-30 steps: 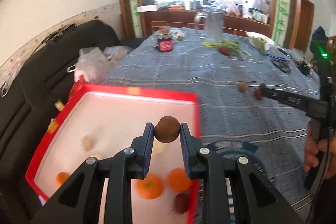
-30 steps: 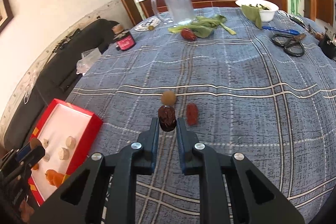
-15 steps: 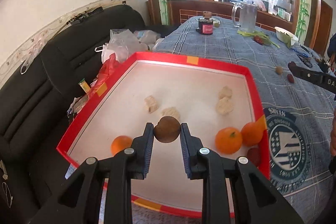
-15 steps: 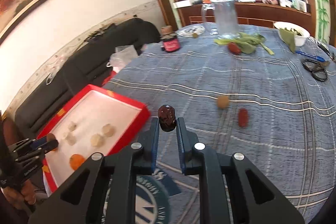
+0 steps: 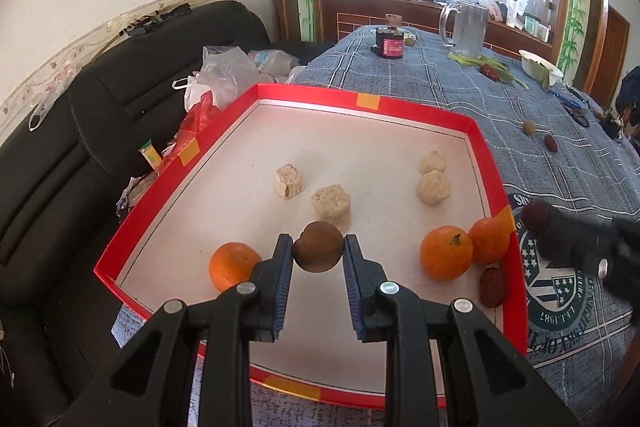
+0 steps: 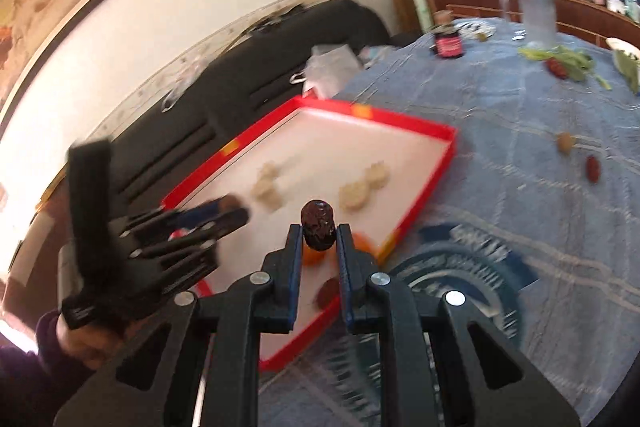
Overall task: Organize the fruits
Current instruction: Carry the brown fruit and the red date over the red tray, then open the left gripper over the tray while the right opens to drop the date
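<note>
My left gripper (image 5: 318, 253) is shut on a round brown fruit (image 5: 318, 247), held above the near part of a red-rimmed white tray (image 5: 494, 171). The tray holds three oranges (image 5: 446, 259), a dark red date (image 5: 492, 287) and several pale chunks (image 5: 332, 205). My right gripper (image 6: 318, 237) is shut on a dark red date (image 6: 318, 225), held over the tray's near right corner (image 6: 394, 239); it shows blurred at the right of the left wrist view (image 5: 560, 235). A small brown fruit (image 5: 529, 127) and a red date (image 5: 551, 143) lie on the blue cloth.
The tray sits at the edge of a table with a blue checked cloth (image 5: 560, 155), beside a black sofa (image 5: 80, 131) with plastic bags (image 5: 224, 71). Further back stand a dark jar (image 5: 390, 45), a glass jug (image 5: 468, 29), greens, a white bowl (image 5: 540, 67) and scissors.
My right gripper has swung left with the date, from over the cloth to over the tray's corner. My left gripper has stayed over the tray with the brown fruit, slightly closer in.
</note>
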